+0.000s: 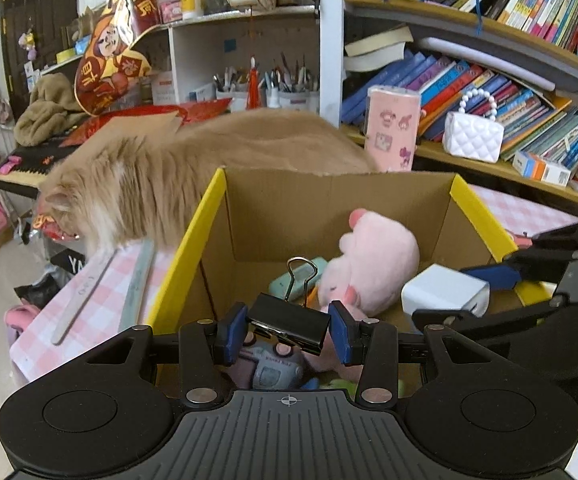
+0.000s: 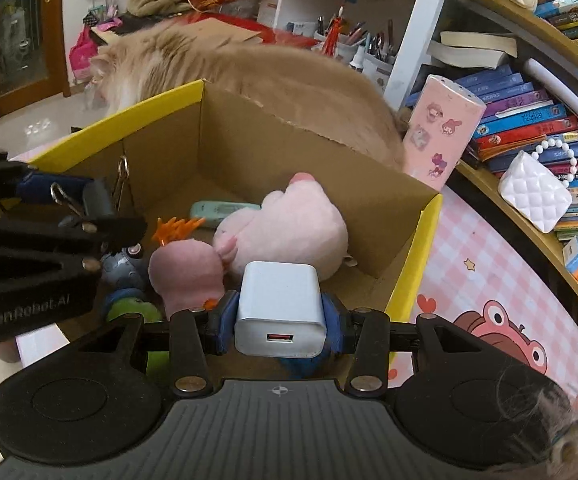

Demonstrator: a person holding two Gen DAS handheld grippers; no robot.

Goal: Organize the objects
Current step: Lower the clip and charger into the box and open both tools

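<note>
Currently, left gripper (image 1: 289,330) clamps the black metal binder clip (image 1: 288,322) and right gripper (image 2: 280,320) clamps the white plastic USB charger block (image 2: 281,308), both directly above the open yellow-edged cardboard box (image 1: 329,208) ahead and below.

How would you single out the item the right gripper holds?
Find the yellow-rimmed cardboard box before the cat. Over its near edge, the right gripper clamps a white USB charger: hard, blocky, with a red port, unlike the plush toys beneath.
</note>
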